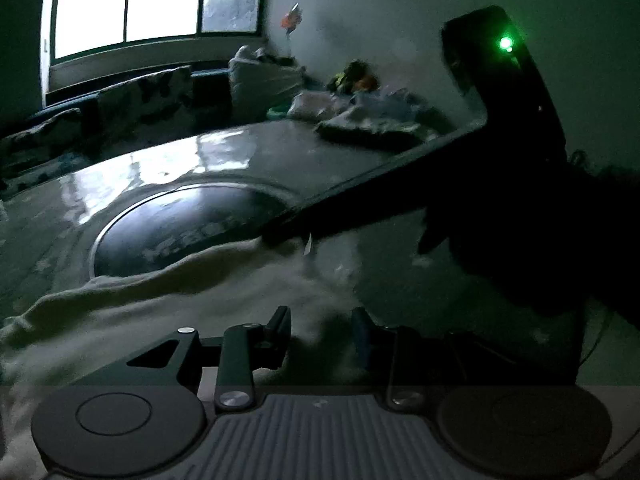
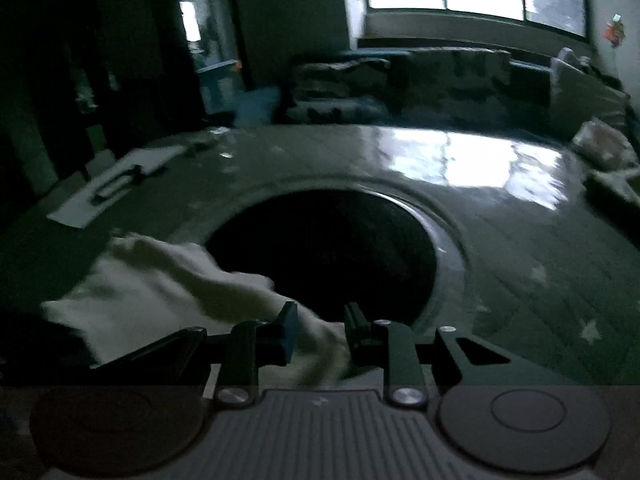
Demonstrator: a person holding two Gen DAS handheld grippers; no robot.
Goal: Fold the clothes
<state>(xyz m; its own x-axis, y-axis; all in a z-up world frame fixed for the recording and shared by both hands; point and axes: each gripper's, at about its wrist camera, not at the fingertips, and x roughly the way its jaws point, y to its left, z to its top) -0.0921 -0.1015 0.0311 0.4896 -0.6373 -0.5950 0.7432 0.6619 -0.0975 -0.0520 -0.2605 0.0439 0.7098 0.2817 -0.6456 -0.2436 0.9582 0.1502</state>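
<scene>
the room is dim and both views are blurred. on the left, the left gripper (image 1: pixel 320 330) points forward and downward over a pale cloth (image 1: pixel 168 312) that lies rumpled across the near part of the table (image 1: pixel 248 148). its jaws stand apart, with a fold of the cloth lying between them; whether the pads press on it cannot be told.

further right in that view, the right gripper (image 1: pixel 288 236) reaches in from the right as a dark slanted shape, its tip at the far edge of the cloth beside the dark round inset (image 1: pixel 188 224) in the tabletop. a green light (image 1: pixel 505 43) glows on its body.

in the right wrist view, the same cloth (image 2: pixel 160 292) stretches from the left toward the right gripper (image 2: pixel 320 332), and a bunched part of it sits between the narrowly parted jaws, seemingly pinched there. the round inset (image 2: pixel 328 256) lies just ahead. at the table's far right edge, a heap of other clothes (image 1: pixel 372 120) rests well apart from the cloth.
</scene>
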